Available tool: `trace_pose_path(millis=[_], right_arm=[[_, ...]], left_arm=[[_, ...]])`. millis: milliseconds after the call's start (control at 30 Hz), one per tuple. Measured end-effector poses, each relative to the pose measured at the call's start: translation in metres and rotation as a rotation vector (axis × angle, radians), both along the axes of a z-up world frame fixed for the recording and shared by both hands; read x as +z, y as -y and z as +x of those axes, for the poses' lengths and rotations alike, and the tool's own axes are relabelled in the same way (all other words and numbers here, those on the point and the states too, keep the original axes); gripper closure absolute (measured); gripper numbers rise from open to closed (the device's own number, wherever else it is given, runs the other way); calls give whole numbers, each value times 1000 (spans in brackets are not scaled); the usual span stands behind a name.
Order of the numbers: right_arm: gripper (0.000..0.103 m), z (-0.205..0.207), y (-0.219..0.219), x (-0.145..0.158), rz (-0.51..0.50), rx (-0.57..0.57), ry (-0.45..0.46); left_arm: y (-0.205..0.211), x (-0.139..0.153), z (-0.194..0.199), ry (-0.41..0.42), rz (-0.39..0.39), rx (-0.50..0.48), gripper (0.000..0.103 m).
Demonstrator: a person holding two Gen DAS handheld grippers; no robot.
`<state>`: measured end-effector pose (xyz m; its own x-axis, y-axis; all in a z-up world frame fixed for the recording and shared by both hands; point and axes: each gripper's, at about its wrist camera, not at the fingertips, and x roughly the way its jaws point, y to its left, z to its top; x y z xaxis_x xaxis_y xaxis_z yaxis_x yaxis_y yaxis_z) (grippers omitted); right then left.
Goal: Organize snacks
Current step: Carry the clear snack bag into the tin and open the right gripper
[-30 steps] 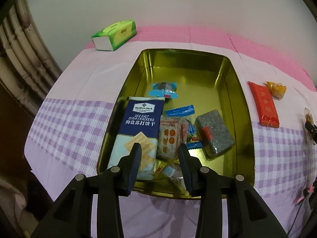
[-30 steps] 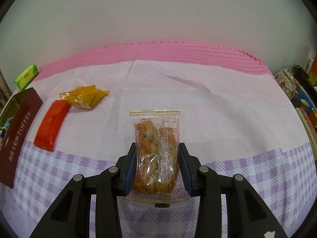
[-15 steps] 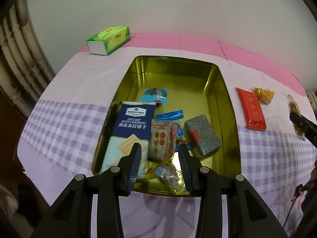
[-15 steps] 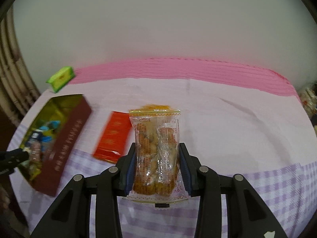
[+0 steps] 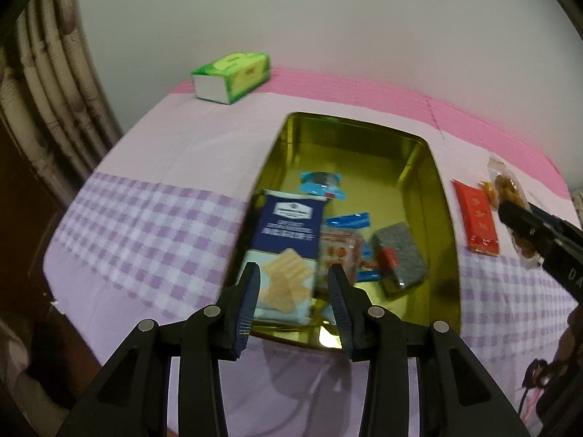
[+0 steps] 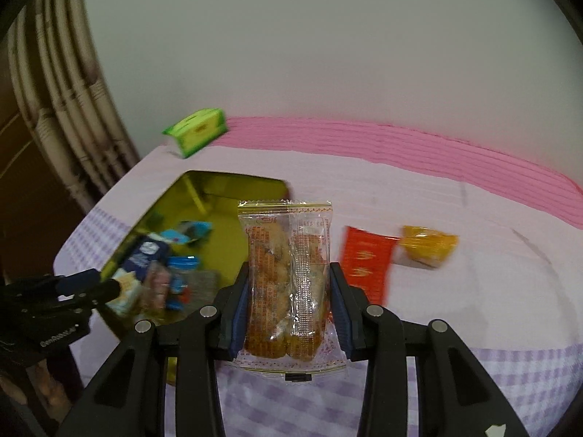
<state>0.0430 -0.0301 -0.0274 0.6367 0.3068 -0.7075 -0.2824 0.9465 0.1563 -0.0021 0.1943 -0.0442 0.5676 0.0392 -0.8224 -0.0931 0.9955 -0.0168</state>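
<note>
While the right gripper [image 6: 289, 287] stays clamped on the clear pastry pack [image 6: 288, 276], it has swung from open cloth toward the gold tin [image 6: 204, 182], which now fills the left of its view. The pack hangs above the cloth, near the tin's right wall, not yet inside. The left gripper [image 5: 293, 295] hovers over the tin's near end, jaws partly apart and empty. The red packet [image 6: 366, 260] and yellow sweet [image 6: 428, 244] lie outside, so two more remain after this drop.
</note>
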Motion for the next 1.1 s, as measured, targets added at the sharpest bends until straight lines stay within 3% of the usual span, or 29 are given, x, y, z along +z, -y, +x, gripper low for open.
trace_pose_path(millis=[100,233,500,667,800,1100], right_arm=[[66,1,-18,-2,13,33,-18],[66,5,-44,-7,20,69,-38],[66,10,-84,-19,-3,116,-66],[66,14,-101,-29,-16,109,-98],[66,18,-109,-37,-26,104,-119],[65,19,-113,-48,-31,114,-140]], left_arm=[[-7,3,-1,2,53,41,63],[-25,1,-3,-21,20,98,52],[-48,-1,-4,-23,23,193,52],[-43,-2,-2,-31,70,202,49],[-45,1,-4,-6,57,200,43],[-47,-2,-3,-15,55,215,43]])
